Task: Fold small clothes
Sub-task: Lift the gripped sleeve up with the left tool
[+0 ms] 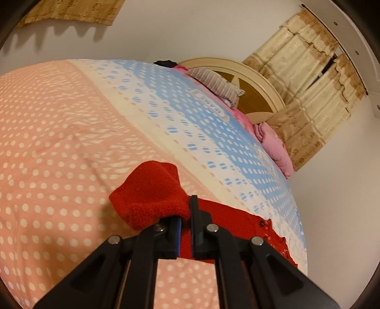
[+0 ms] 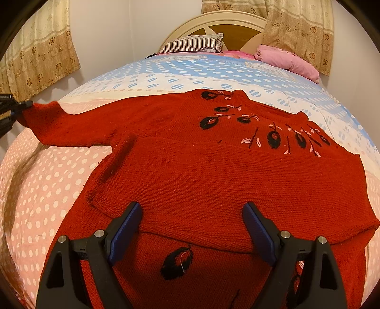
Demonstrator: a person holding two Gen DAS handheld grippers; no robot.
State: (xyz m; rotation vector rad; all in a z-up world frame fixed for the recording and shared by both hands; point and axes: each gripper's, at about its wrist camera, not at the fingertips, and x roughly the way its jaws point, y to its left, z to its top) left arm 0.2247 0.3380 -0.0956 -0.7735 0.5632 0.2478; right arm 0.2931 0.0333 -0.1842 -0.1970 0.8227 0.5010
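Sweater: we see a red knitted sweater [image 2: 190, 180] lying flat on the bed, its lower part folded up over the chest, with black and pink embroidered flowers near the neckline.
Sleeve: the cuff of one sleeve [image 1: 152, 192] is lifted off the bedspread, out at the sweater's left side in the right wrist view.
Left gripper [image 1: 186, 228]: we find its jaws pinched narrow on the red sleeve cuff, holding it up.
Right gripper [image 2: 192, 228]: we see its blue-padded jaws spread wide over the folded sweater body, gripping nothing.
Bed: a bedspread [image 1: 59, 130] with pink and blue dotted bands.
Pillows: a striped pillow [image 2: 192, 44] and a pink pillow [image 2: 287, 59] lie by the headboard [image 2: 213, 19].
Curtains: beige patterned curtains [image 2: 38, 52] hang on the walls.
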